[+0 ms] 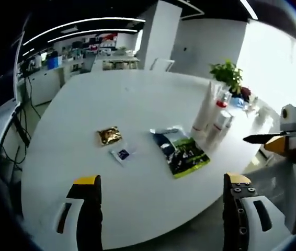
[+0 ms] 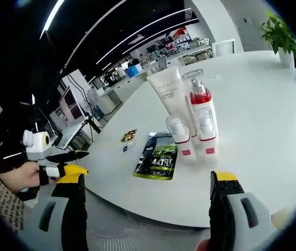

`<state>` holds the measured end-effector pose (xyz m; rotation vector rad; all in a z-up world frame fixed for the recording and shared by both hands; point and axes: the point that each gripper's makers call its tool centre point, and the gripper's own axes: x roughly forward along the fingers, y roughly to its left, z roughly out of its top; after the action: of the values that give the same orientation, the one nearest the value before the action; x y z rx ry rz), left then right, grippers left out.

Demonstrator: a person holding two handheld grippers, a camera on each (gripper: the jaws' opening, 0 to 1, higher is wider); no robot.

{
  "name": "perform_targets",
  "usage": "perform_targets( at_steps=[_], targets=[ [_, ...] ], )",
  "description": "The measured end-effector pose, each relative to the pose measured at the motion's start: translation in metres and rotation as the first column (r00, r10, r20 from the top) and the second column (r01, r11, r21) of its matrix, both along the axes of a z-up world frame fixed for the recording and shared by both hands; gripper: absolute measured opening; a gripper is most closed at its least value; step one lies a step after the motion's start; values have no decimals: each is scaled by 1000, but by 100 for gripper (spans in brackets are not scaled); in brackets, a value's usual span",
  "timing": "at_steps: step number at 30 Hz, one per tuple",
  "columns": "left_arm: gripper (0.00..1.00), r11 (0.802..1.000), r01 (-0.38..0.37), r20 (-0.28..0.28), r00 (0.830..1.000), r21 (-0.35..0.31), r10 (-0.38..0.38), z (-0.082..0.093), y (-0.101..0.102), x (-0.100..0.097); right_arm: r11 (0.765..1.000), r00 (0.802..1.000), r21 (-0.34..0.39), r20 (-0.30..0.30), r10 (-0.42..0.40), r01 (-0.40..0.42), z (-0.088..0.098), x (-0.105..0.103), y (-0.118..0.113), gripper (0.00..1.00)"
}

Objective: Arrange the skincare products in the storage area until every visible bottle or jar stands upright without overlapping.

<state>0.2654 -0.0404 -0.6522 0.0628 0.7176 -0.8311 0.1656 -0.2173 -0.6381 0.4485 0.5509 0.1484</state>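
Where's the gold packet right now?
In the left gripper view the gold packet lies flat on the white table, left of the dark green pouch.

No print here comes through clearly enough to read. The dark green packet (image 2: 158, 157) carries pale lettering on its face, but it blurs into shapes. The red bands on the small bottle (image 2: 182, 138) and the tall pump bottle (image 2: 203, 123) show tiny marks, illegible. The white tube (image 2: 168, 91) bears faint writing, too small to tell.
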Motion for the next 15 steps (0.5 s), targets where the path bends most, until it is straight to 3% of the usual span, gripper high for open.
perform_targets(
  at_steps=[4, 8, 15],
  targets=[
    [94, 999, -38, -27, 999, 9, 38, -9, -6, 8, 1000, 1000, -4, -7, 2, -2, -1, 0, 0, 100],
    [93, 996, -90, -89, 992, 26, 92, -22, -10, 14, 1000, 1000, -2, -13, -1, 1, -2, 0, -1, 100],
    [90, 982, -171, -123, 976, 76, 179, -42, -14, 32, 1000, 1000, 4, -23, -9, 9, -4, 0, -2, 100]
  ],
)
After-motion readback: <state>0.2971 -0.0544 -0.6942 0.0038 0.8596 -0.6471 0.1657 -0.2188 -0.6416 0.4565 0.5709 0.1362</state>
